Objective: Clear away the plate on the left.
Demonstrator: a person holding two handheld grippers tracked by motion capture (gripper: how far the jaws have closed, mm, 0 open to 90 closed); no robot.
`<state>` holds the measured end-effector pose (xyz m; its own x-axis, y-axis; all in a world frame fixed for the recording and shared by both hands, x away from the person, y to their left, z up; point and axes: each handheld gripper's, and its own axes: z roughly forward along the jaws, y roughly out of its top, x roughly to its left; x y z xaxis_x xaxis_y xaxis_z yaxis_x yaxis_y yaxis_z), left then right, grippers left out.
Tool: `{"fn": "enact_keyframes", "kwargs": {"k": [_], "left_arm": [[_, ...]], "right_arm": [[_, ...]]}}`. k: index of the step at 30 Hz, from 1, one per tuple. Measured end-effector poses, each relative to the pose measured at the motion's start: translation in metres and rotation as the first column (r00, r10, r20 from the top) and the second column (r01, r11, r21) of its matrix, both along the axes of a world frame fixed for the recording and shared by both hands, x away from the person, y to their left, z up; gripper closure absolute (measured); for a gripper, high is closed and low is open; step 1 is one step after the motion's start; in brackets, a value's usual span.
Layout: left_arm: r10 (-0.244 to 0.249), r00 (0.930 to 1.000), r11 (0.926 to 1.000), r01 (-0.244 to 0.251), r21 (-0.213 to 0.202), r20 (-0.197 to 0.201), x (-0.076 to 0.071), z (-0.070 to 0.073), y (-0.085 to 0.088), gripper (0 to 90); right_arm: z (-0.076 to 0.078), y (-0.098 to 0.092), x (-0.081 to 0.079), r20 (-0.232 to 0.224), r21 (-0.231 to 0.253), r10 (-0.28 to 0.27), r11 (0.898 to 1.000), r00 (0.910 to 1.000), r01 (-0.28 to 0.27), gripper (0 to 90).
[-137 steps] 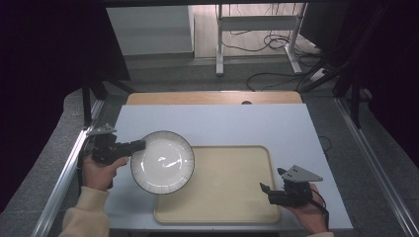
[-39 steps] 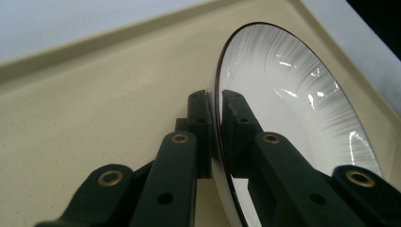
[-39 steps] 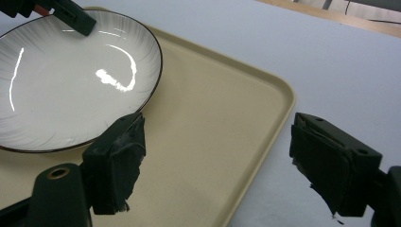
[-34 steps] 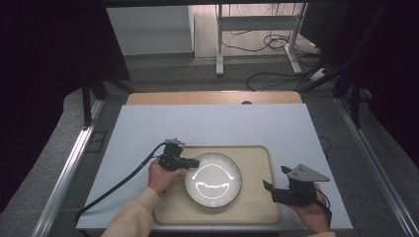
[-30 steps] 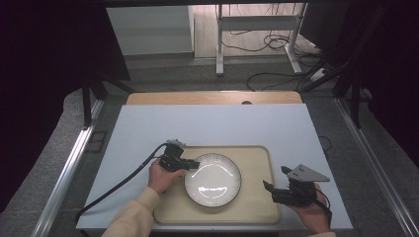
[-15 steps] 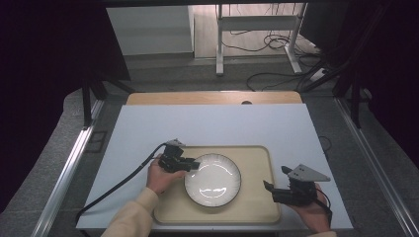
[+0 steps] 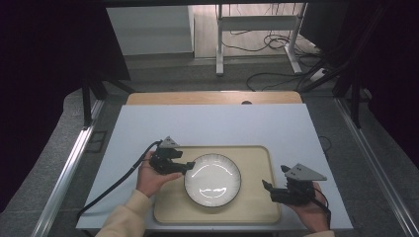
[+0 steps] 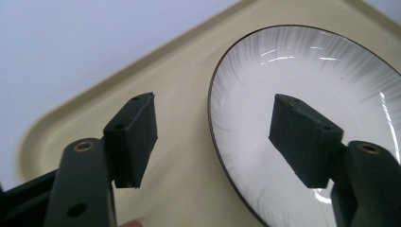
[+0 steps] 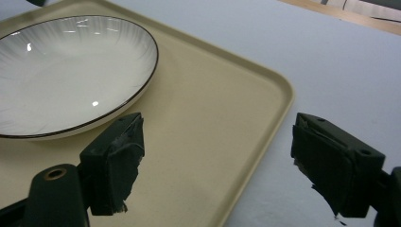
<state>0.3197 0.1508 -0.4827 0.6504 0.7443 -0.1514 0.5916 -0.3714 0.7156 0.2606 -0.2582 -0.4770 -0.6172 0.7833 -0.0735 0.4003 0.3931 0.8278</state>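
Across the pale blue tabletop (image 7: 222, 123) a beige tray (image 7: 257, 160) is lying with the white plate (image 7: 212, 179) sitting in it. Left gripper (image 7: 190, 167) has just been opening, its jaws straddling the plate's rim without pressing. Right gripper (image 7: 269, 190) is hovering wide open and empty at the tray's right edge.

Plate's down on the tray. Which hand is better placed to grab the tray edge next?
Right, probably. The right gripper is open, its fingers straddling the tray rim at the right edge. The left gripper has just been opening and hangs over the plate rim, nothing between its fingers.
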Motion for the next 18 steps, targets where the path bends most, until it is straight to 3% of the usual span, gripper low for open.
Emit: {"fn": "enact_keyframes", "kwargs": {"k": [5, 8, 11, 13, 18], "left_arm": [[0.014, 0.9956, 0.9967, -0.022, 0.079, 0.093, -0.017, 0.013, 0.023, 28.8], [0.039, 0.9921, 0.9932, -0.051, 0.104, 0.119, -0.032, 0.014, 0.043, 27.9], [0.096, 0.9864, 0.9915, -0.107, 0.075, 0.133, -0.047, 0.016, 0.068, 27.5], [0.122, 0.9815, 0.9876, -0.135, 0.08, 0.148, -0.057, 0.018, 0.082, 26.8], [0.196, 0.9706, 0.9805, -0.196, -0.015, 0.14, -0.081, 0.015, 0.114, 23.6]], "right_arm": [[-0.003, -0.005, 0.007, -0.011, -0.006, -0.016, 1.0, 0.9998, 0.016, 16.8], [-0.005, -0.008, 0.01, -0.02, -0.008, -0.024, 1.0, 0.9995, 0.024, 16.2], [-0.005, -0.011, 0.012, -0.021, -0.006, -0.029, 1.0, 0.9994, 0.029, 15.6], [-0.005, -0.012, 0.013, -0.018, -0.01, -0.034, 0.999, 0.9993, 0.034, 14.5], [-0.006, -0.021, 0.016, -0.04, -0.006, -0.058, 0.998, 0.9975, 0.058, 12.2]]}}
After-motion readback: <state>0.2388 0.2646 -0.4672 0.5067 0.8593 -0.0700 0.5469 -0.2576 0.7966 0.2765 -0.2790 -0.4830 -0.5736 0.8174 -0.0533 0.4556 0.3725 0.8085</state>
